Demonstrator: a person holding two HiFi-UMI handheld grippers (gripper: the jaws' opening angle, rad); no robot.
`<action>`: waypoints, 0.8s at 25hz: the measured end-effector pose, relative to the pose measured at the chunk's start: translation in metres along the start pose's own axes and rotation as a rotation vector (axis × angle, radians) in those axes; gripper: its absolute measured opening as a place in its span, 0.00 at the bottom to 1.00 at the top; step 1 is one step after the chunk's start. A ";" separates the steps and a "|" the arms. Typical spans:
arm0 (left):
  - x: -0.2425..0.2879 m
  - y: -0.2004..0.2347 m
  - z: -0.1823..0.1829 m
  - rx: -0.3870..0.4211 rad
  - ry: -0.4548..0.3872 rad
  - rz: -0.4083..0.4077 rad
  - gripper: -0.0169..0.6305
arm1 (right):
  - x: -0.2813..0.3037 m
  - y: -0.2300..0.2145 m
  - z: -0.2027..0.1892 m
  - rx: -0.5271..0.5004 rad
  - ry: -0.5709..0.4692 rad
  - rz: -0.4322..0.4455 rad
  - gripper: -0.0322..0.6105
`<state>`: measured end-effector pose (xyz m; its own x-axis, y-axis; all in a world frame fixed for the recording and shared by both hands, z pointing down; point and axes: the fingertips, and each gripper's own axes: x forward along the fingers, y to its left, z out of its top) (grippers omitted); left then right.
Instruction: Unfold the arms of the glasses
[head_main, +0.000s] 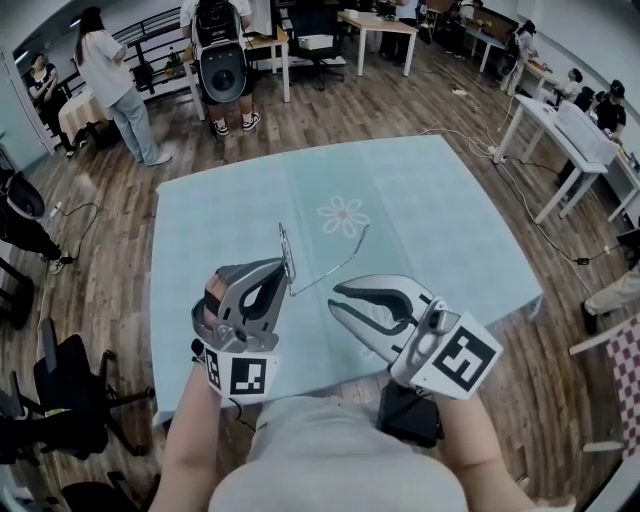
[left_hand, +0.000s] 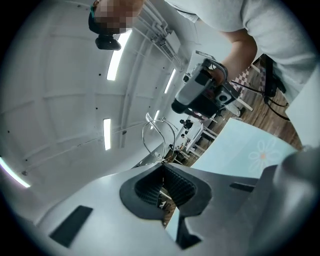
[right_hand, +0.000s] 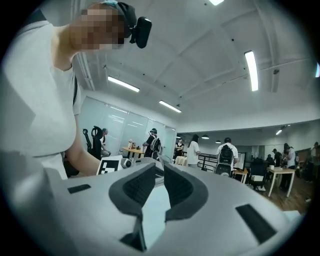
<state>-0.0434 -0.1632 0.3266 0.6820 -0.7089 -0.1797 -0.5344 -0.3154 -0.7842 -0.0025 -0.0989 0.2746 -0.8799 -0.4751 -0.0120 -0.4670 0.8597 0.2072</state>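
Note:
Thin wire-framed glasses (head_main: 286, 250) hang in the air over the pale blue tablecloth (head_main: 430, 220). My left gripper (head_main: 284, 266) is shut on them near one hinge. One arm of the glasses sticks out to the right towards the cloth's flower print (head_main: 343, 215). In the left gripper view the wire rims (left_hand: 155, 132) rise just beyond the closed pads (left_hand: 172, 182). My right gripper (head_main: 333, 298) is just right of the glasses and apart from them. Its jaws (right_hand: 160, 170) stand a little apart with only cloth showing between them.
The table's near edge is right under my arms. Black office chairs (head_main: 60, 385) stand on the wooden floor at the left. White tables (head_main: 565, 140) and cables are at the right. People (head_main: 115, 85) stand beyond the far edge.

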 end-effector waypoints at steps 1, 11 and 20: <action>0.001 -0.002 -0.001 0.006 0.005 -0.004 0.04 | 0.002 0.004 0.005 -0.021 0.002 0.004 0.14; 0.007 -0.011 -0.001 0.052 0.013 -0.017 0.04 | 0.024 0.002 0.015 -0.126 0.162 -0.013 0.14; 0.007 -0.015 -0.005 0.109 0.025 -0.022 0.04 | 0.037 0.003 -0.002 -0.199 0.318 0.003 0.14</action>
<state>-0.0332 -0.1667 0.3401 0.6796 -0.7185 -0.1479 -0.4609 -0.2613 -0.8481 -0.0366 -0.1146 0.2764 -0.7956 -0.5337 0.2866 -0.4105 0.8229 0.3928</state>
